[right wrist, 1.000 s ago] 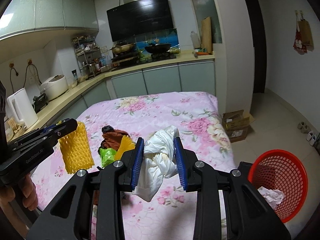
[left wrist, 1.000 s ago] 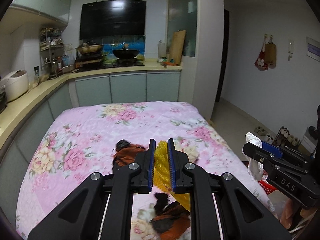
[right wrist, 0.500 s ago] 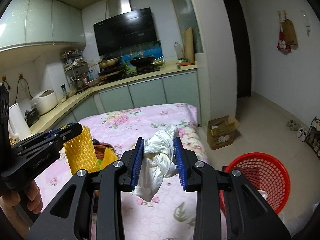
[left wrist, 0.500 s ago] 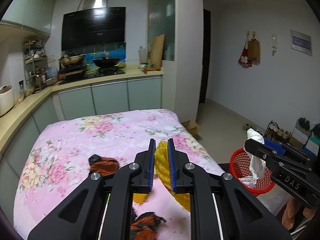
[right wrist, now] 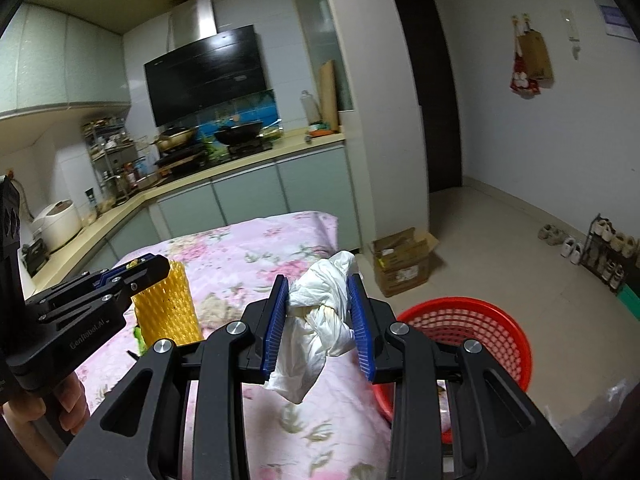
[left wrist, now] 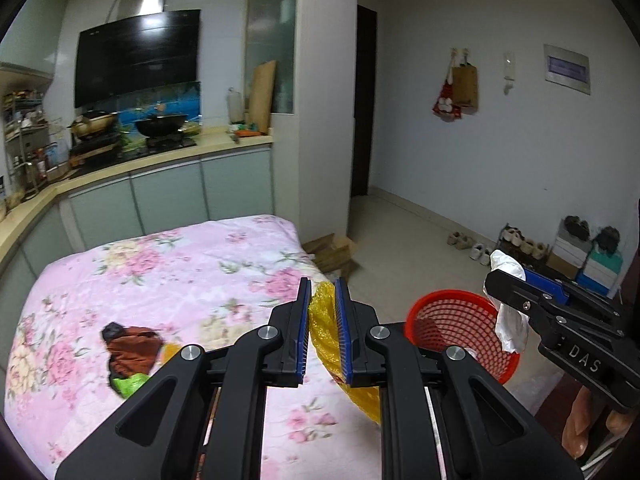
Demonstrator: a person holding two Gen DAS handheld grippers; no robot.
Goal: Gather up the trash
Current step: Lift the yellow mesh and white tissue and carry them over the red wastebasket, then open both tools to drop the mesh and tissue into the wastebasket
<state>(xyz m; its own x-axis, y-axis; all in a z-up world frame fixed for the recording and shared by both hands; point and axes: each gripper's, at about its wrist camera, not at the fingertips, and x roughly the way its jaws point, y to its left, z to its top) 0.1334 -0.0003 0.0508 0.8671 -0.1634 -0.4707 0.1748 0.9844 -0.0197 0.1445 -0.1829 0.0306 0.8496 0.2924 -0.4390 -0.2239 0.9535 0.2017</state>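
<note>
Jaws of the left gripper (left wrist: 322, 328) are pinched nearly together on a yellow foam-net sleeve (left wrist: 326, 334), which hangs below the blue pads above the edge of the pink floral quilt (left wrist: 160, 272). The right gripper (right wrist: 320, 320) clamps a crumpled white plastic bag (right wrist: 320, 320) between its wider-set pads, near a red mesh plastic basket (right wrist: 472, 320) standing on the floor just beside the bed. Brown, orange and green scraps (left wrist: 128, 356) lie on the quilt.

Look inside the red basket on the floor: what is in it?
The red basket shows mostly bare mesh wall and a dark patch low inside. The grippers cover its bottom in both views, so its contents cannot be told.
</note>
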